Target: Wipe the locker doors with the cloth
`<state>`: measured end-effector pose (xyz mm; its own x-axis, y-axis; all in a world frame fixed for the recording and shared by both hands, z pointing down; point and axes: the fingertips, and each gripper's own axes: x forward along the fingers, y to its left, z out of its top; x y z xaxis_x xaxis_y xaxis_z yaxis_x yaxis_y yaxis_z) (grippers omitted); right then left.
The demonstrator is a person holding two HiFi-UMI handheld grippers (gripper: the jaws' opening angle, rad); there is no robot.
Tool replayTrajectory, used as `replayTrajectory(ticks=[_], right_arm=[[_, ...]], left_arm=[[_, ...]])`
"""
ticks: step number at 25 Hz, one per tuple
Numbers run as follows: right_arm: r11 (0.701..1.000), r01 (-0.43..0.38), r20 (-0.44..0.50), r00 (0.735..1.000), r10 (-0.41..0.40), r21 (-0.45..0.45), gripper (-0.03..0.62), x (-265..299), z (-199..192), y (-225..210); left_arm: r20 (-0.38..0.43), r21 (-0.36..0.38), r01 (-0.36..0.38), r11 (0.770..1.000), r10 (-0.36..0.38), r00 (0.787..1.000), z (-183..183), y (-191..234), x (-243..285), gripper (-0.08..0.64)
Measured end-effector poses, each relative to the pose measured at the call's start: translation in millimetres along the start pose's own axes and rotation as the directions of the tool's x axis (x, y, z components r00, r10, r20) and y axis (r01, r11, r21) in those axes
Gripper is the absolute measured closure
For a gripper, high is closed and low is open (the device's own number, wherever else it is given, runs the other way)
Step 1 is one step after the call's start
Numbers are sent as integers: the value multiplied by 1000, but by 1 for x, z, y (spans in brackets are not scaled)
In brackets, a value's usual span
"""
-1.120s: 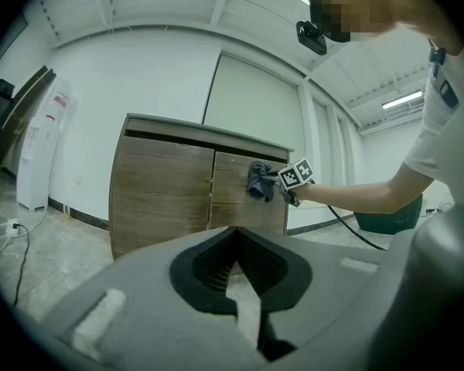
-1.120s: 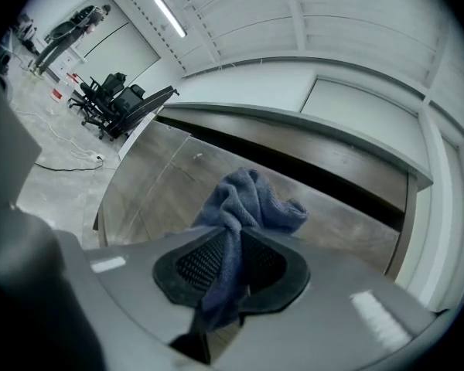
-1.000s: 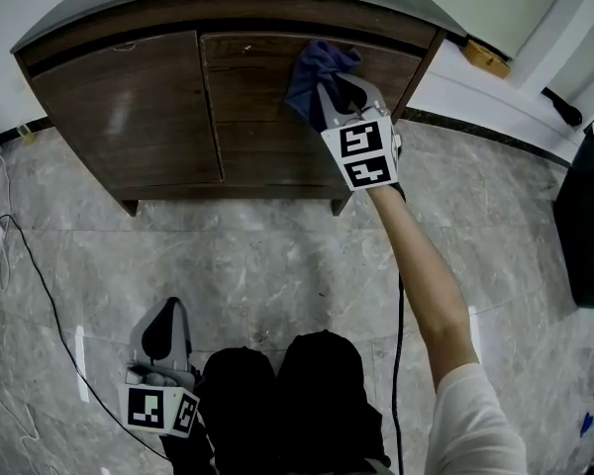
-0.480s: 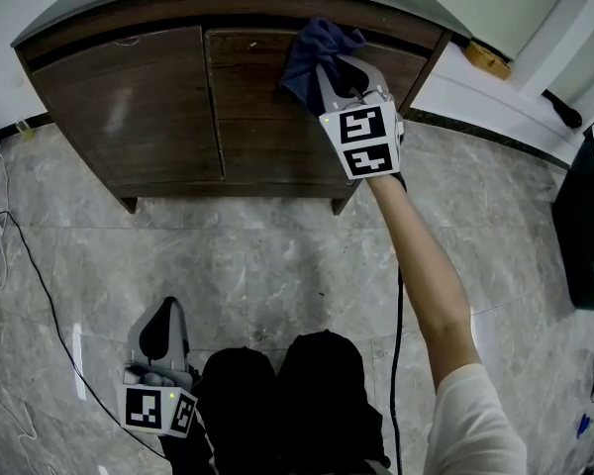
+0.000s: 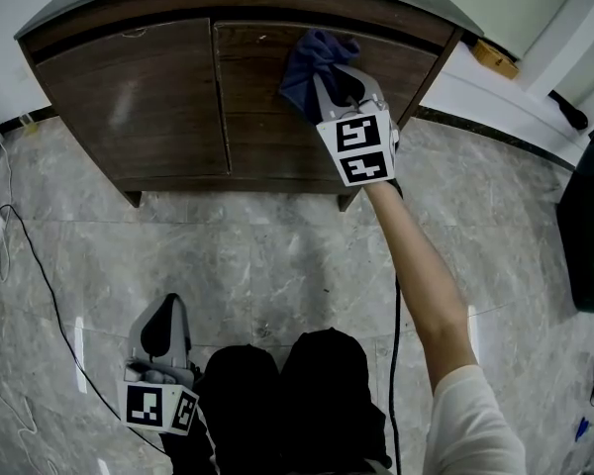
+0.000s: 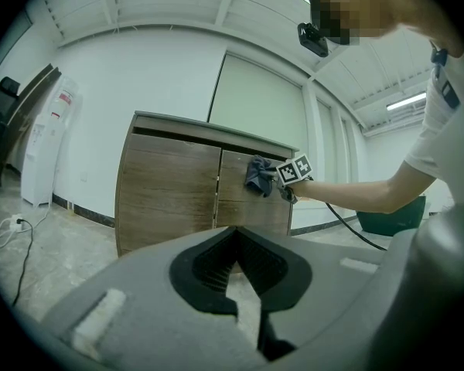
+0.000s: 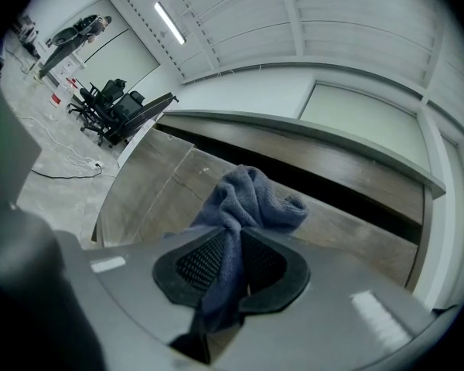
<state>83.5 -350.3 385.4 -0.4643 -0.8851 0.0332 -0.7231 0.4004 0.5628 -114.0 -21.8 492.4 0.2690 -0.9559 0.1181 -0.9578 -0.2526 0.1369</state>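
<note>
A brown wooden locker with a left door (image 5: 139, 97) and a right door (image 5: 267, 137) stands ahead on the grey floor. My right gripper (image 5: 327, 85) is held out level, shut on a bunched blue cloth (image 5: 312, 62). The cloth presses against the upper part of the right door. In the right gripper view the cloth (image 7: 243, 203) is pinched between the pads and bulges out past them. My left gripper (image 5: 164, 317) hangs low by the person's knee, far from the locker. Its tips (image 6: 236, 234) meet with nothing between them. In the left gripper view the cloth (image 6: 259, 178) shows far off.
The person's dark trouser legs (image 5: 277, 394) fill the bottom centre. A black cable (image 5: 40, 285) snakes over the floor at left; another cable (image 5: 396, 364) hangs under the right arm. A black bin-like object (image 5: 589, 226) stands at right, a wooden block (image 5: 493, 57) beyond the locker's corner.
The right gripper has slid the cloth a little to the left along the right door, toward the seam between the doors. The left gripper has stayed put.
</note>
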Motion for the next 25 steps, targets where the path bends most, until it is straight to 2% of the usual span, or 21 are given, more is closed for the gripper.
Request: replayTrajectory(ticks=[13,25], right_arm=[[997,-64,-83,994,68,46,525,6,-56,52],[983,-140,-173,972,159,118,525,12,-115,109]], left_arm=[[-14,-5,-3,1000,3,1000,-6,5,0,560],[-30,-3,-5,1000,5,1000,-9,11,2,559]])
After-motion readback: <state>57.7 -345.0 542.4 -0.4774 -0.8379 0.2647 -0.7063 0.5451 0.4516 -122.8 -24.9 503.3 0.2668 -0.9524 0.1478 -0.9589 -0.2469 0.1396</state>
